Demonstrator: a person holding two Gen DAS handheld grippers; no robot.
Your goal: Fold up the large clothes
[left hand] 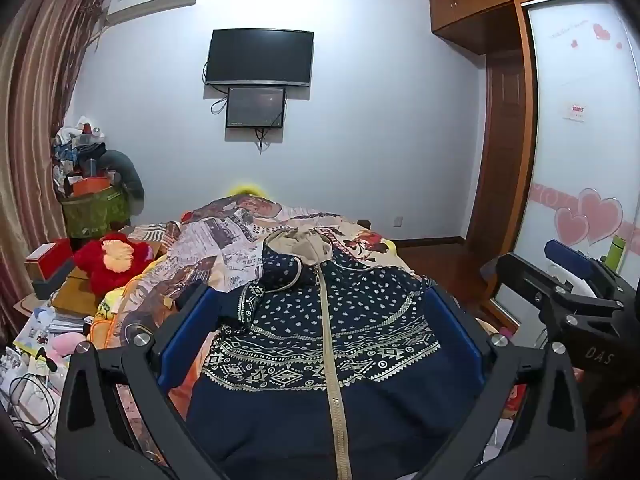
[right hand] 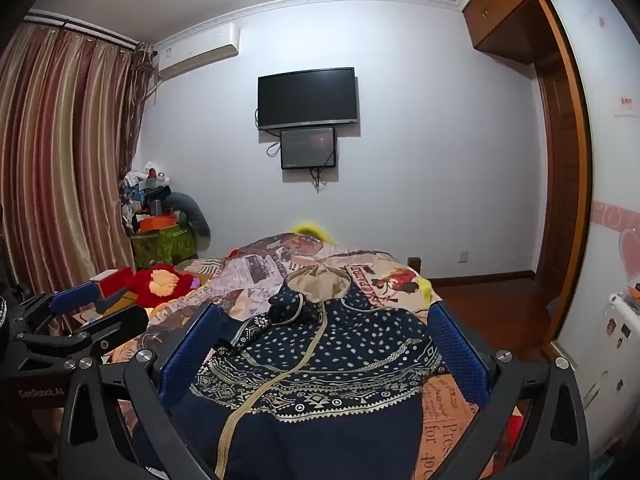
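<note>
Left wrist view: we are looking along the left gripper (left hand: 320, 312), its blue-padded fingers (left hand: 182, 332) spread wide and released, nothing between the pads. The navy zip-front hooded jacket with cream dots, geometric bands and a beige-lined hood (left hand: 320, 320) is lying front-up on the patchwork newspaper-print bedspread (left hand: 224, 236), hood pointing toward the far wall, hem nearest us. The right gripper (right hand: 324, 344) is likewise standing fully open and empty, and in its own view it is framing the same jacket.

We are judging the step in hand as the approach before a first grasp. To do it well, we are advising: take each side at an edge or shoulder rather than mid-panel, pinch one layer cleanly, and keep the cream zipper (left hand: 330, 344) straight as the fold line. One patterned sleeve (left hand: 250, 300) is lying doubled across the chest on the left; it likely needs laying flat first. The fabric looks soft and thick, so it may slump if lifted from one point.

Surface: the bedspread is rumpled, not flat. A red plush toy (left hand: 110, 260) is sitting beside the bedding at left. Room: a dark wall-mounted television (left hand: 259, 57) with a smaller screen (left hand: 256, 107) under it, striped brown curtains (left hand: 36, 120), a wooden wardrobe with a heart-decorated sliding door (left hand: 580, 160).
</note>
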